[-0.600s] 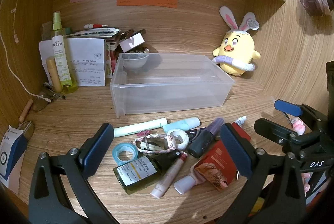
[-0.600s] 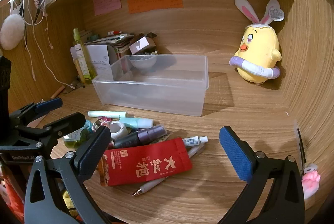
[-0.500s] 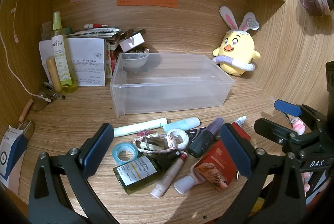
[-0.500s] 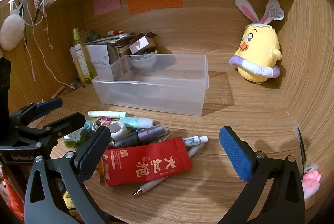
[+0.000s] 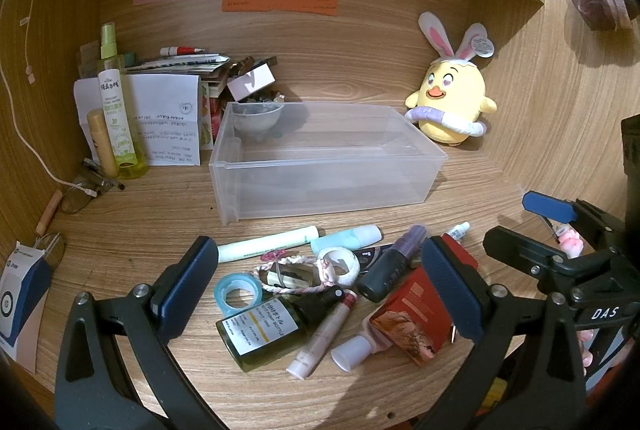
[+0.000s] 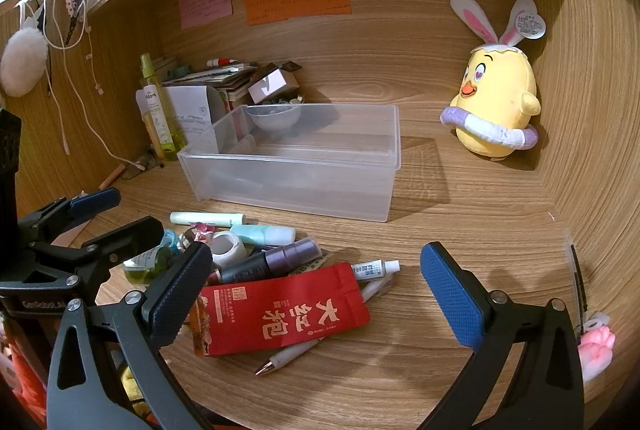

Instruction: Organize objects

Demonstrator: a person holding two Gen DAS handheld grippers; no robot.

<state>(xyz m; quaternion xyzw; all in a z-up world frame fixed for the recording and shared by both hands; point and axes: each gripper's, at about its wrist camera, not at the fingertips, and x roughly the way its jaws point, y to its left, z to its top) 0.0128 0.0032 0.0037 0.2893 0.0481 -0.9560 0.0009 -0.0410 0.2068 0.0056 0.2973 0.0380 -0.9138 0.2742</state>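
A: Risk check. The small items are heaped tight in front of the clear rectangular plastic bin [image 5: 328, 165]: the dark green glass bottle with white label [image 5: 268, 330], the light blue tape ring [image 5: 239, 294], the white tape roll [image 5: 341, 261], the braided pink-white cord [image 5: 296, 272], the pale pink slim tube [image 5: 324, 336]. If a grab is made into the middle, neighbours are likely to be dragged or two things pinched at once. The cord looks draped over the bottle neck, so it could be lifted along with it.

B: Agreed. The bottle is round and lying on its side; a roll-off is likely if it is gripped off-centre. The flat red foil pouch with white characters [image 6: 280, 310] lies on top of the white pen [image 6: 296, 352] and may slide under the pads rather than be picked up.

A: Bin state?
B: Looks empty inside, open top, well behind the pile. The grey bowl [image 5: 258, 117] appears to sit behind its back-left corner, not inside; not certain.

A: Tongs?
B: Left gripper [image 5: 320, 290] is spread wide, nothing held, nothing touched; it hangs over the bottle and tape. Right gripper [image 6: 316, 286] is also spread wide, empty, poised over the red pouch. No contact is seen on either one's pads.

A: An outer item is best taken first.
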